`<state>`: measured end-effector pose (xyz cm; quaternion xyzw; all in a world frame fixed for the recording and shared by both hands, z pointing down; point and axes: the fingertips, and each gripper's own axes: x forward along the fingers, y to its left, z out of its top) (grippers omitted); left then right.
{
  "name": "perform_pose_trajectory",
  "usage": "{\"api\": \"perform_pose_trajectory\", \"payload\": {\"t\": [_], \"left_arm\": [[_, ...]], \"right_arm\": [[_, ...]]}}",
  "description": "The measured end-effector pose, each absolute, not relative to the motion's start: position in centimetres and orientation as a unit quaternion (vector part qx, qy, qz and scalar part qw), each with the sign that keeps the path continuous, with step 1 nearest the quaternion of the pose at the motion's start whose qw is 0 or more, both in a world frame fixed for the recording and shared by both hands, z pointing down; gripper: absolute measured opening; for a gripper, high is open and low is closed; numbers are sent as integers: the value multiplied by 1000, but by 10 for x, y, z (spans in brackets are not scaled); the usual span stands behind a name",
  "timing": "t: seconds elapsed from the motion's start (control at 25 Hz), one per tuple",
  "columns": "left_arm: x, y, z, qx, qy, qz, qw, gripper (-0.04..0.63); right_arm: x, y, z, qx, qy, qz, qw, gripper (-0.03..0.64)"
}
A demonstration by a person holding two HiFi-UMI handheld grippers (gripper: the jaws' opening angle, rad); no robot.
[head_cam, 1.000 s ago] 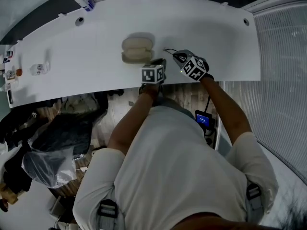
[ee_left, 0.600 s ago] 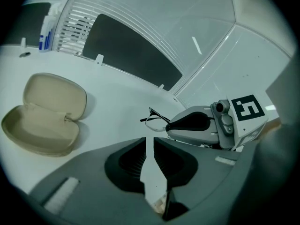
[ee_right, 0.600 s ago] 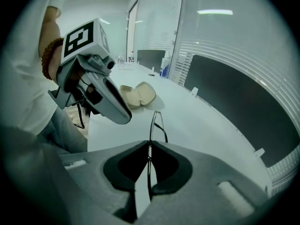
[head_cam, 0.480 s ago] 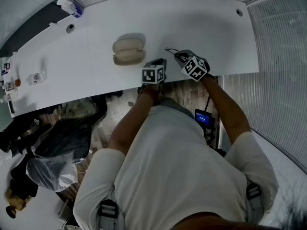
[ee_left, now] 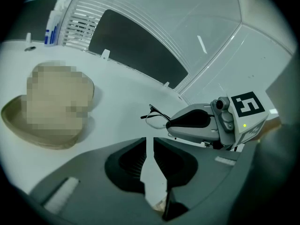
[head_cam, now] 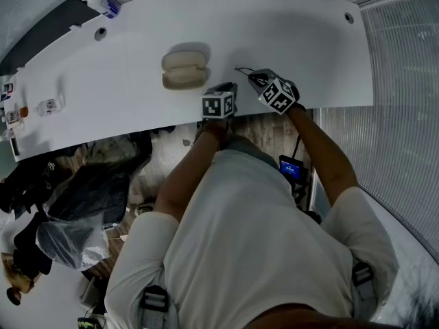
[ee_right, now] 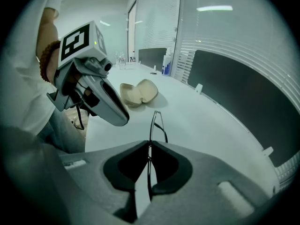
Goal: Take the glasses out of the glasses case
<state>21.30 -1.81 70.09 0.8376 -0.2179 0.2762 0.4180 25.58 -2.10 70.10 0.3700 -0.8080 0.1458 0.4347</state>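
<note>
**Glasses out of the case, pinched in the right gripper**

The glasses [ee_right: 155, 123] are clear of the case; their thin dark frame sits edge-on between the pads of the right gripper [ee_right: 149, 146], whose jaws are closed down on it; the lenses and one temple stick out forward past the fingertips, over the white table [head_cam: 295, 33]. From the head view the glasses [head_cam: 243, 71] hang close above the table's near edge, to the right of the case; whether they touch the surface cannot be told.

The glasses case [head_cam: 184, 70] lies open on the table, beige, its two halves spread like a shell; it is apart from the glasses and from both grippers; the right gripper view shows it [ee_right: 138, 93] beyond the frame, farther along the table.

The left gripper [ee_left: 149, 142] hovers between case and glasses, just beside the right gripper [head_cam: 257, 79]; its jaws stand only a narrow slit apart and hold nothing; bare table shows through the gap. Its marker cube [head_cam: 219, 105] faces the head camera; in its own view the glasses [ee_left: 156, 118] show ahead, at the tip of the right gripper.

At the table's far left corner stands a bottle [head_cam: 100, 3] with a blue part; the person [head_cam: 254, 252], in a pale shirt, leans in from the near side; dark bags [head_cam: 82, 197] lie on the floor to the left.
</note>
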Motion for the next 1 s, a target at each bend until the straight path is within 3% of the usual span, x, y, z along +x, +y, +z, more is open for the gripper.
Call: {"api": "perform_pose_trajectory", "payload": {"t": [1.0], "left_arm": [[214,-15,725,824,-215,286,439,52]], "right_arm": [[258,-30,732,343,-809,182,441,25]]}}
